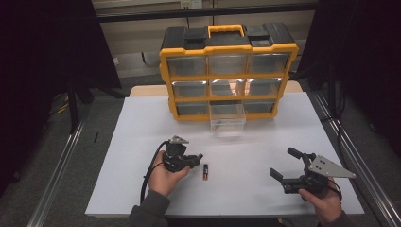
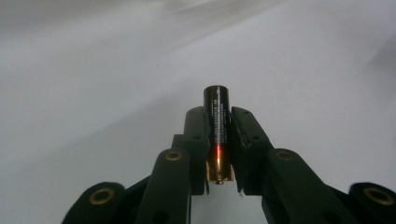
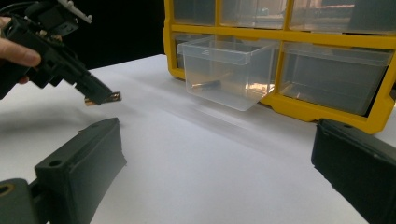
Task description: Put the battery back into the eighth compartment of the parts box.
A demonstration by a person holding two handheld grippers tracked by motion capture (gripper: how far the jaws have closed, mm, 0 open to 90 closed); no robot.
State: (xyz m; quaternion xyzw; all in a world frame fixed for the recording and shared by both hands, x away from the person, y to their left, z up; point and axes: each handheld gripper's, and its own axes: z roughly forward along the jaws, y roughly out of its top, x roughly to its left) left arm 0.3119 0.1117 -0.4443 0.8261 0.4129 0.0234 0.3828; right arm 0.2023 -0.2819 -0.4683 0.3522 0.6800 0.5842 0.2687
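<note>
Black battery (image 2: 217,128) with copper-gold end, lying lengthwise along the left gripper (image 2: 218,140), is sitting clamped between its jaws above the white table (image 1: 142,127); right gripper (image 1: 289,166) is gaping wide, empty.

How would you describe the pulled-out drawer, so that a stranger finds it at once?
Find the yellow and black organizer at the table's far edge. In its bottom row, the middle clear drawer juts out toward the person; its neighbours sit flush.
</note>
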